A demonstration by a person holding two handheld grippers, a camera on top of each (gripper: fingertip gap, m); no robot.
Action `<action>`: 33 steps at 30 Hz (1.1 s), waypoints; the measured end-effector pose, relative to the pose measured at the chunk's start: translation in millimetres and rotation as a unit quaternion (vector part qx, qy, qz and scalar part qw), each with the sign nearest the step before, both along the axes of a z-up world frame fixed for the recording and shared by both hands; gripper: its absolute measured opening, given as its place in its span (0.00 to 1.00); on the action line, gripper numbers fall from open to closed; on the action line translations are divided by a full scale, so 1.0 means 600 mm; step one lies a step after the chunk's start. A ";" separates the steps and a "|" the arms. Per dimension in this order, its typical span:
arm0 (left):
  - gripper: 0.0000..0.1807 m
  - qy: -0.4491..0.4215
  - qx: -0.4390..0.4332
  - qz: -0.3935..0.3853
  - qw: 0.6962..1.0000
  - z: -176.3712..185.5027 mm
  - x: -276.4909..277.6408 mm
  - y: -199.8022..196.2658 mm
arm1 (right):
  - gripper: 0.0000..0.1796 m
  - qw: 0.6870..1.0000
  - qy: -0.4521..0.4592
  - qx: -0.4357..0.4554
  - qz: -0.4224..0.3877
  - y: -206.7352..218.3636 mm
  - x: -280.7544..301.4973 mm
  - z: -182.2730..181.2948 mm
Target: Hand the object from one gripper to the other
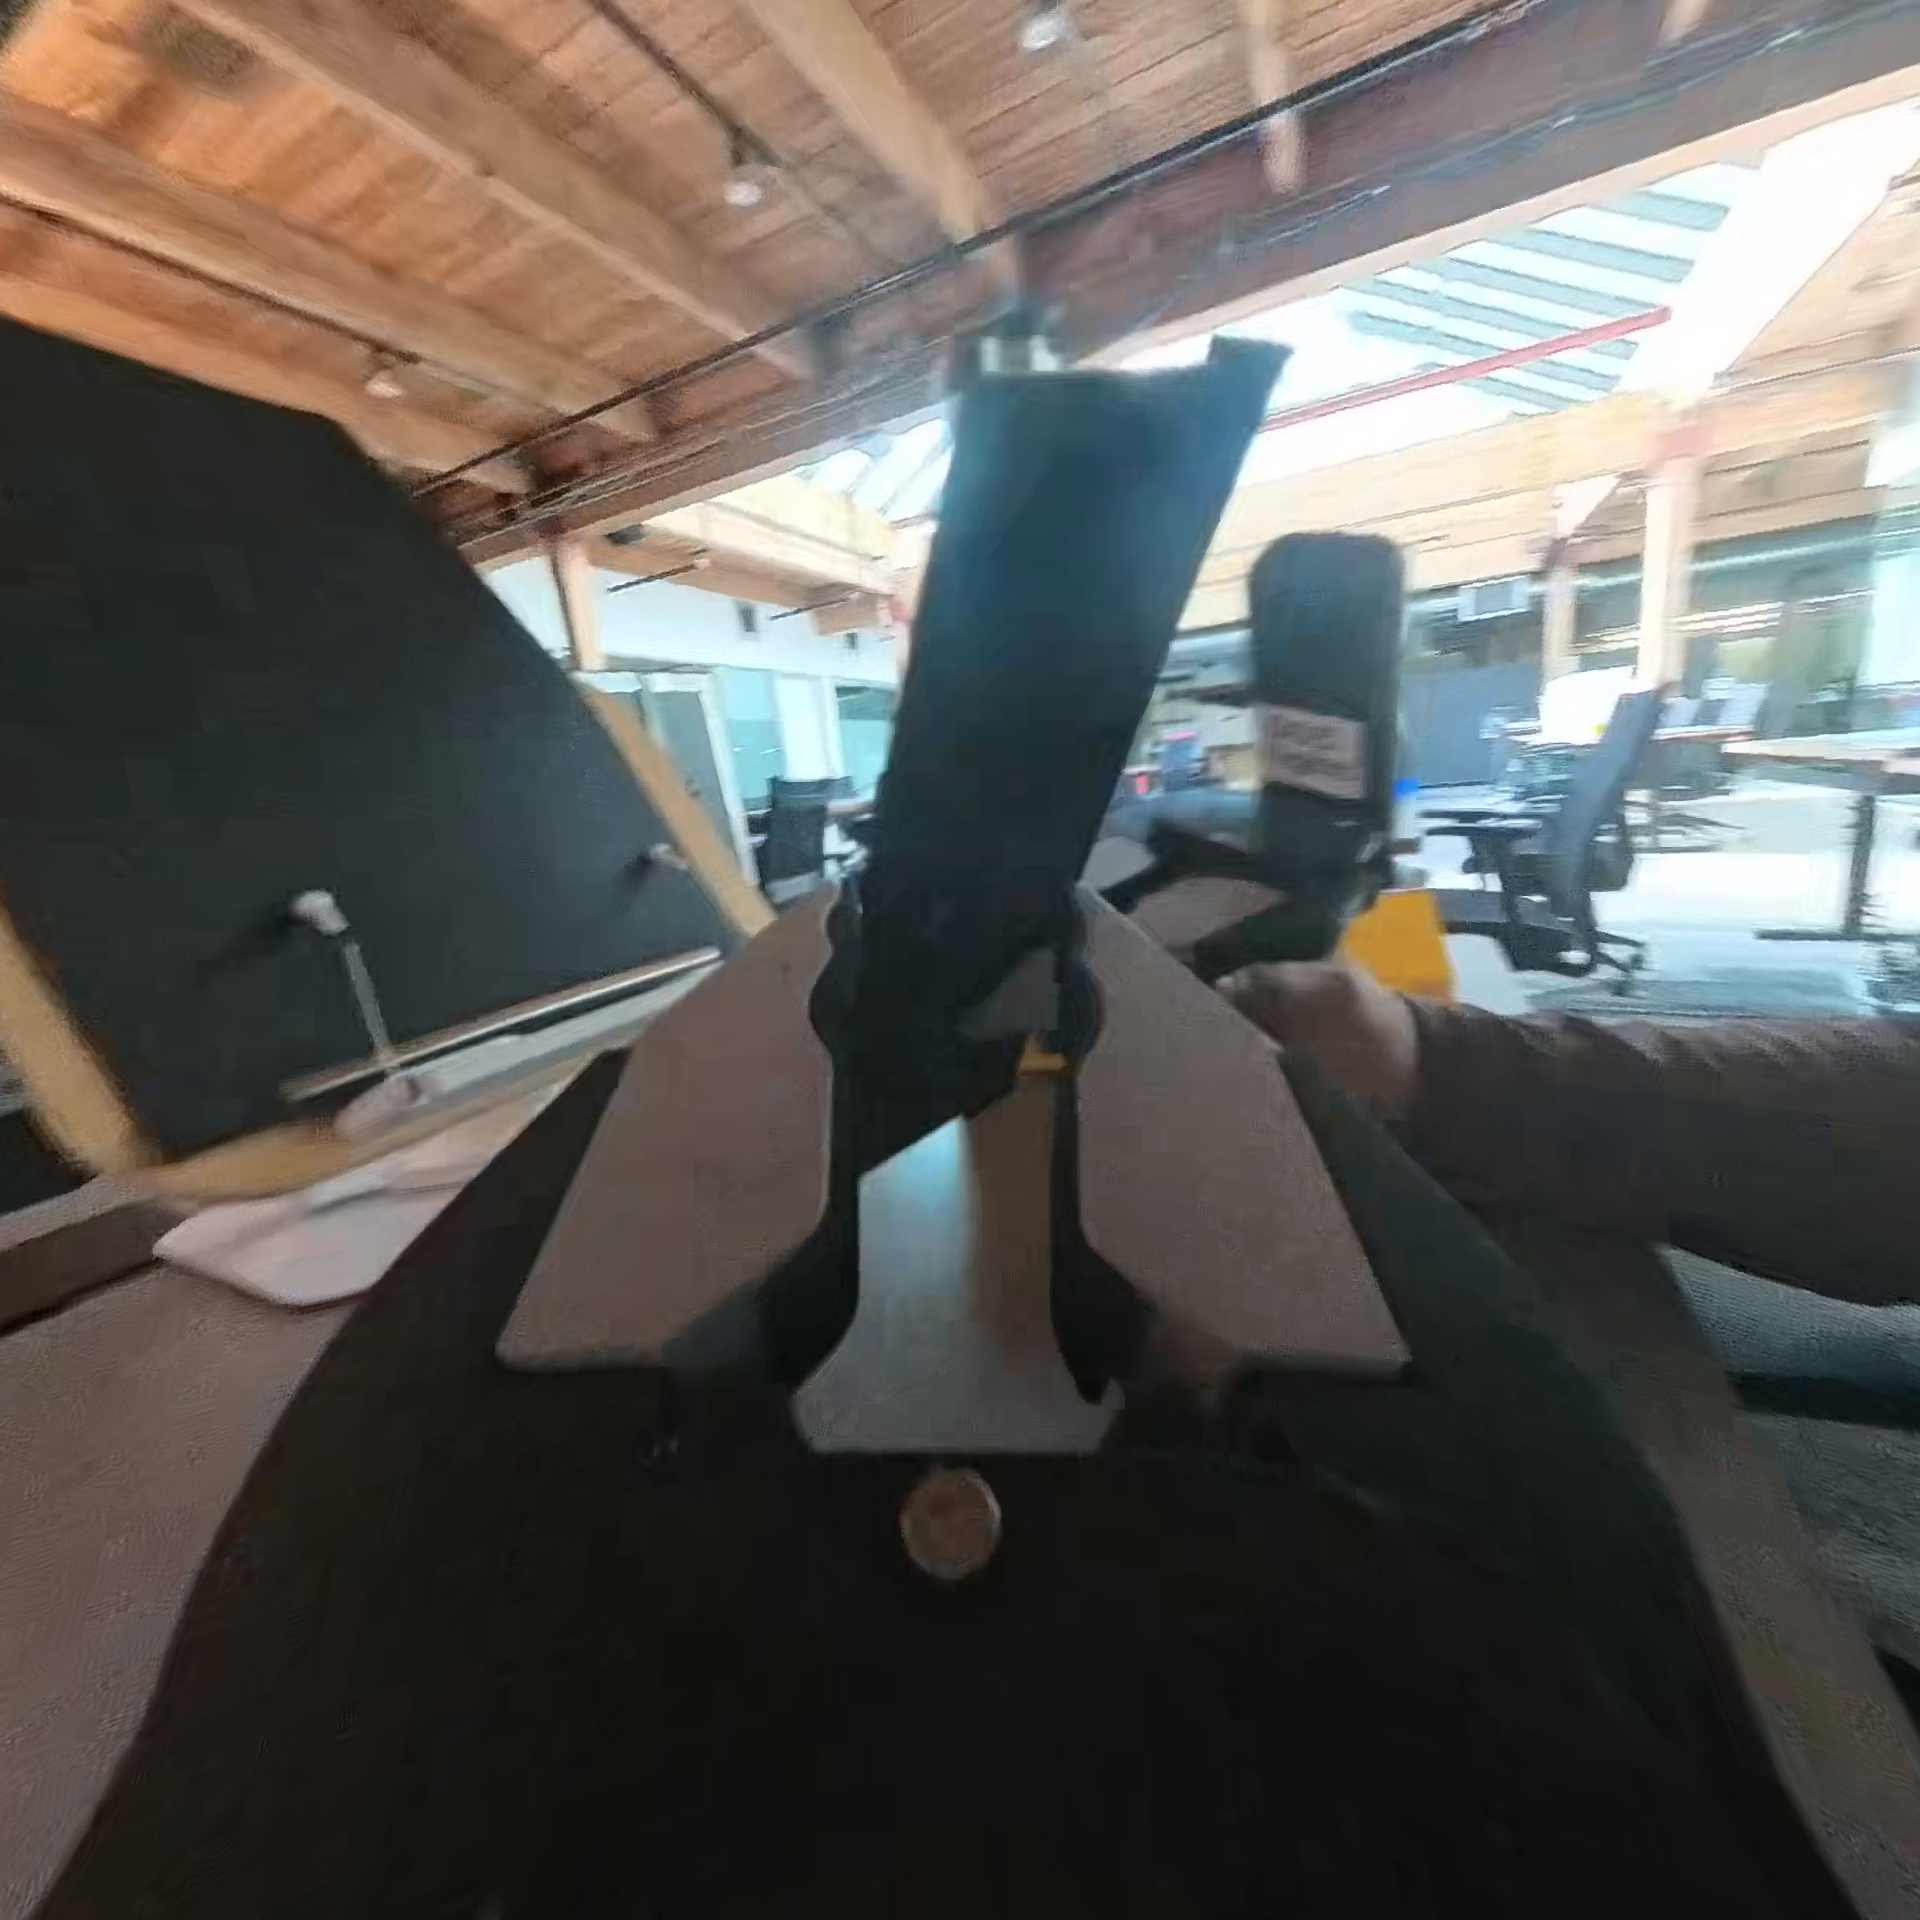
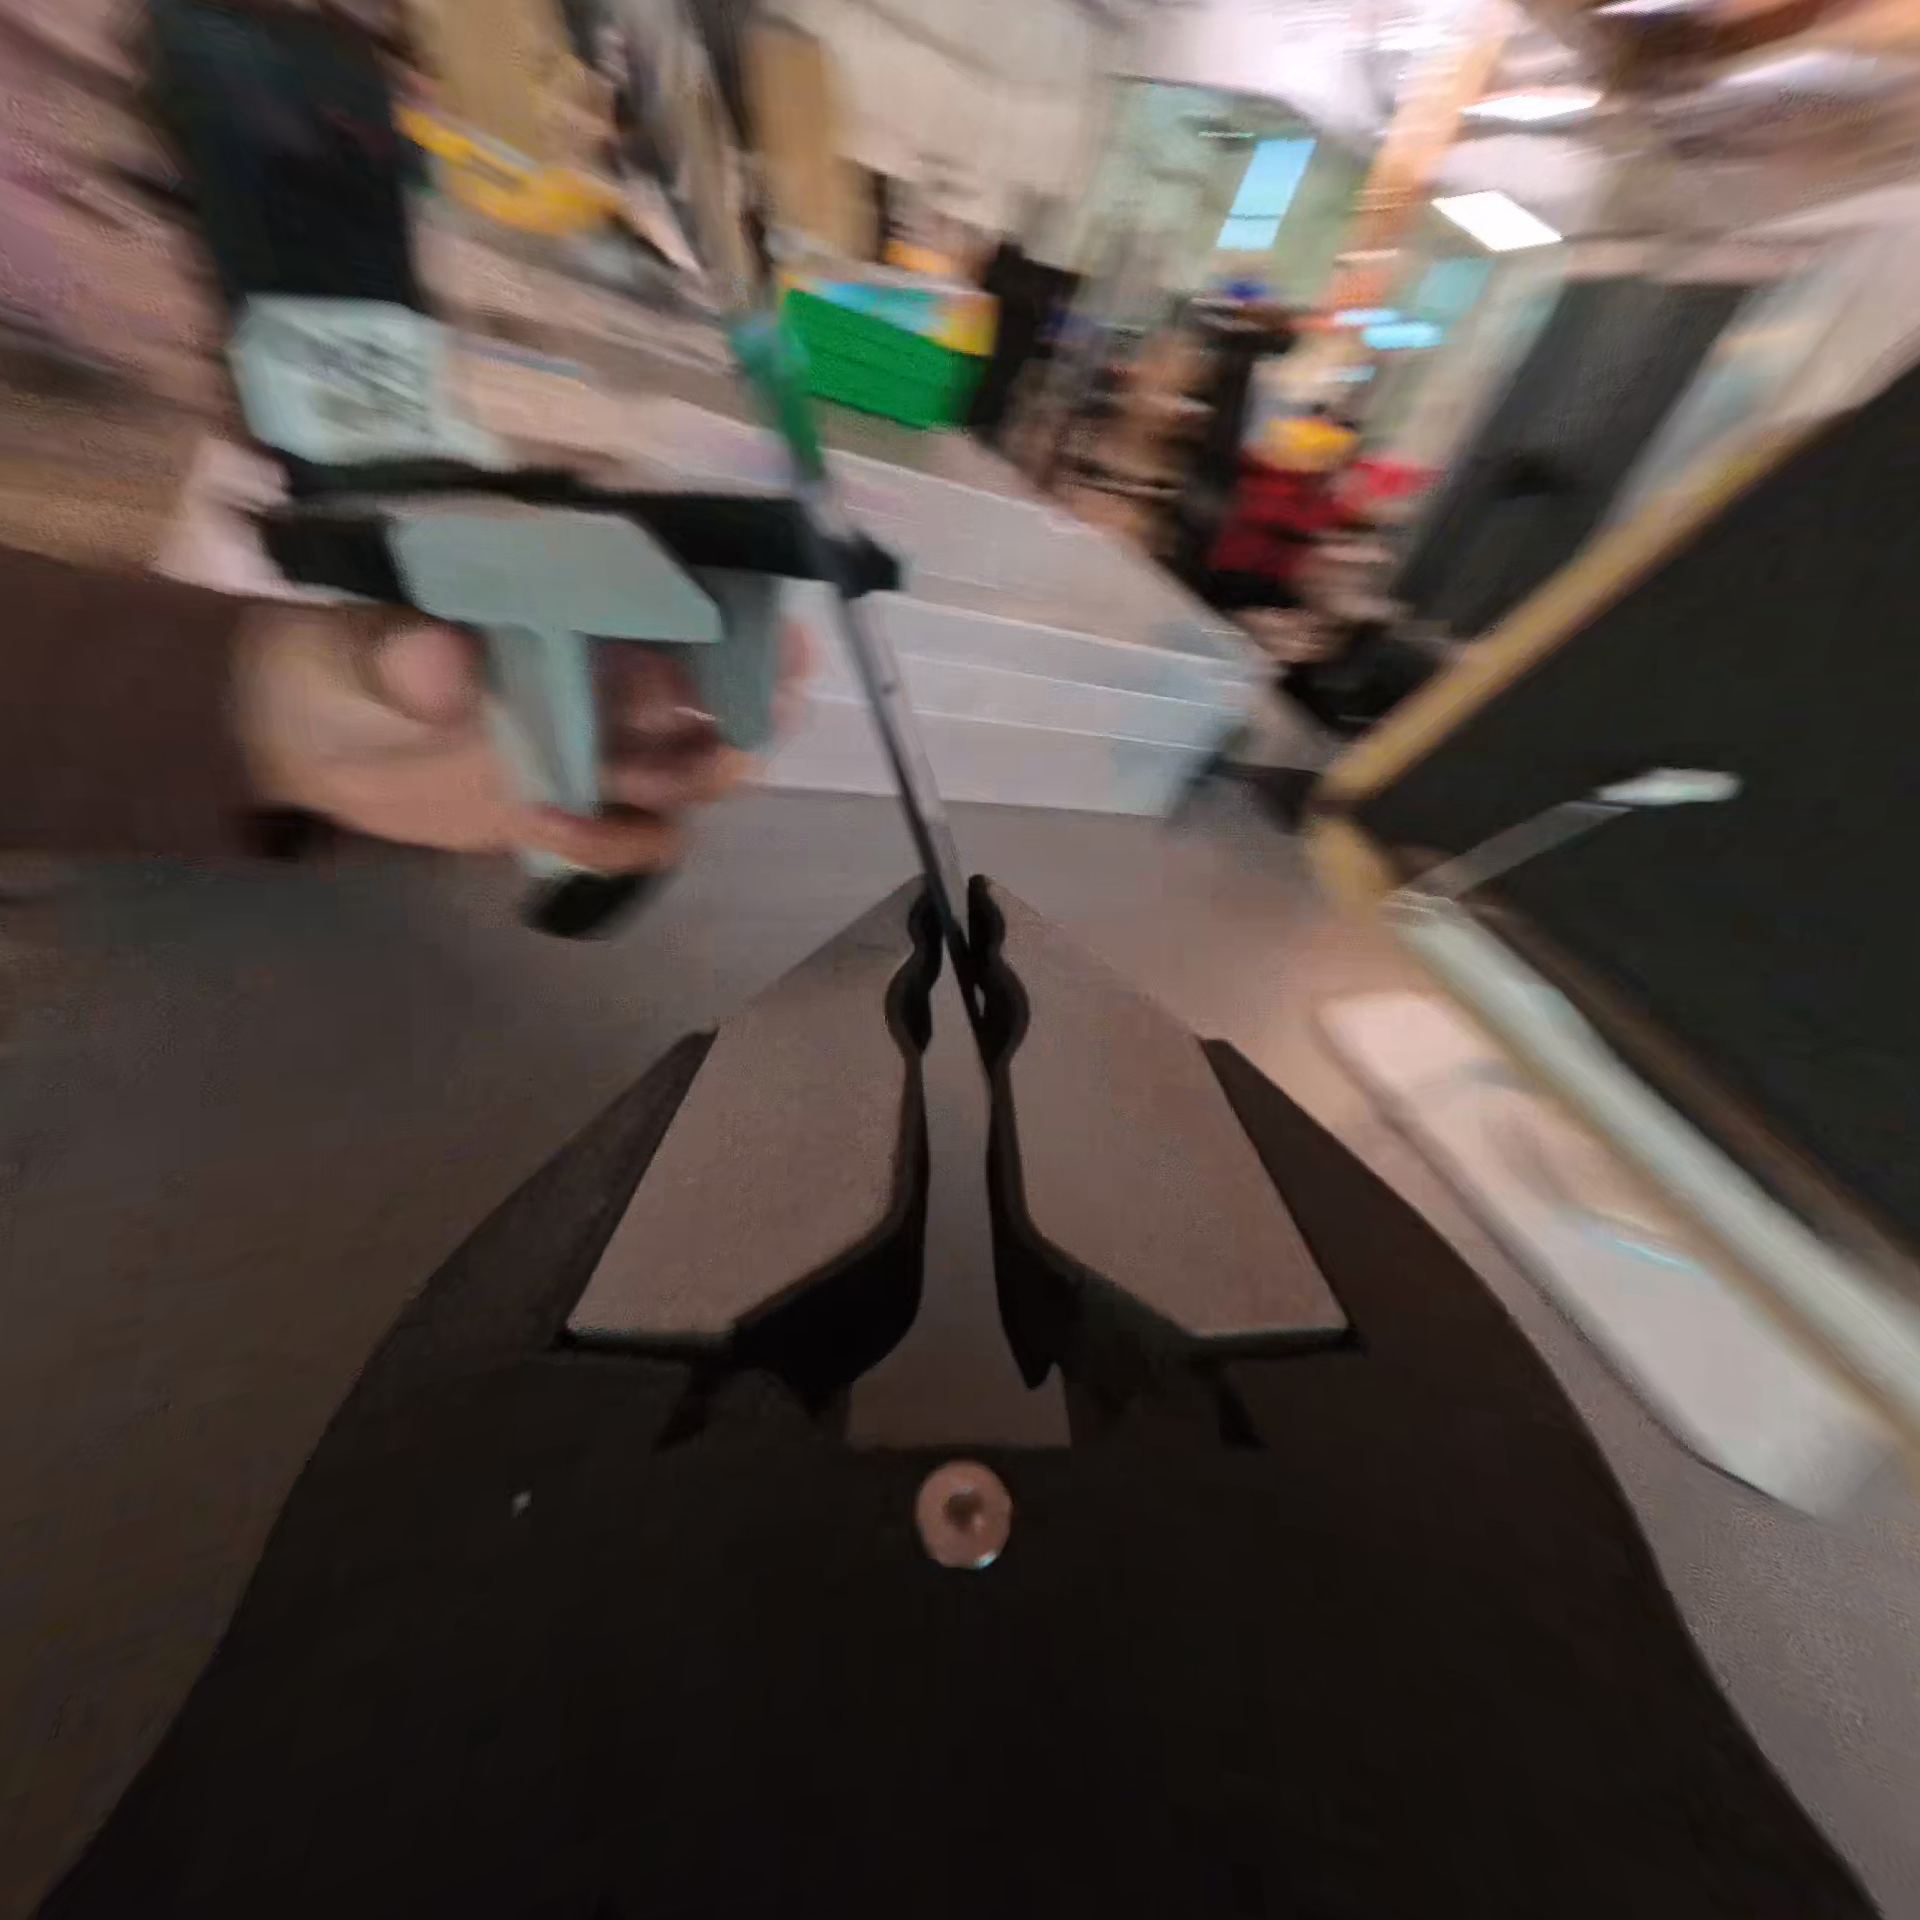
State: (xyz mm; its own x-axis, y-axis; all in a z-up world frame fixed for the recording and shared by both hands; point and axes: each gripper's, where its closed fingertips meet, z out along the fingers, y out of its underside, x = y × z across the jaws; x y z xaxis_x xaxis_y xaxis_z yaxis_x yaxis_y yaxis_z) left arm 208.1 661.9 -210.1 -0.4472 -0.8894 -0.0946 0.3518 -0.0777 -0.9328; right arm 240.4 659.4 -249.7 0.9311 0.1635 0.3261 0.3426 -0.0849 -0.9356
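Across the L wrist view, biggest thing is a black panel w/ pale wood frame, standing on the grey-brown table at left. An office chair sits far off at right.

Left gripper points up and away. Its tongs are clamped on the dark flat slab, one finger on each long edge. The slab is up in the air, off the table, and tilts to the right, w/ a small light bit at its top end.

Right gripper has its tongs pinched together on the slab's lower end, seen edge-on as a thin line in the R wrist view. So both grippers hold the slab, left higher up, right at the bottom.

The right hand, in a dark sleeve, shows beside the slab. The left hand wraps the other handle; very blurred. Slab's far end looks green from this side.
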 end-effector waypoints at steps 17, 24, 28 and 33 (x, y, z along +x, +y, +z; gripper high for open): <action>0.08 0.071 0.124 0.176 0.974 -0.068 0.039 0.063 | 0.00 0.910 -0.168 0.000 -0.378 -0.186 0.195 0.188; 0.06 0.093 0.140 0.185 0.968 -0.082 0.042 0.070 | 0.00 0.841 -0.094 -0.215 -0.487 -0.366 0.392 0.149; 0.05 0.091 0.155 0.183 0.967 -0.085 0.042 0.063 | 0.00 0.769 -0.045 -0.349 -0.533 -0.477 0.476 0.053; 0.04 0.089 0.173 0.180 0.964 -0.089 0.043 0.055 | 0.00 0.698 0.028 -0.470 -0.539 -0.562 0.504 -0.057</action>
State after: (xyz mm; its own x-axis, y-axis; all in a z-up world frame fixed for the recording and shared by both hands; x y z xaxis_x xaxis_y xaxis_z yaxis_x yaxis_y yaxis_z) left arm 234.1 695.1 -263.3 -0.1524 -0.9193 -0.3627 0.1292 0.3453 -0.9295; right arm 542.8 322.2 -284.1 0.6856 -0.5254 0.5039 -0.4301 -0.8508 -0.3018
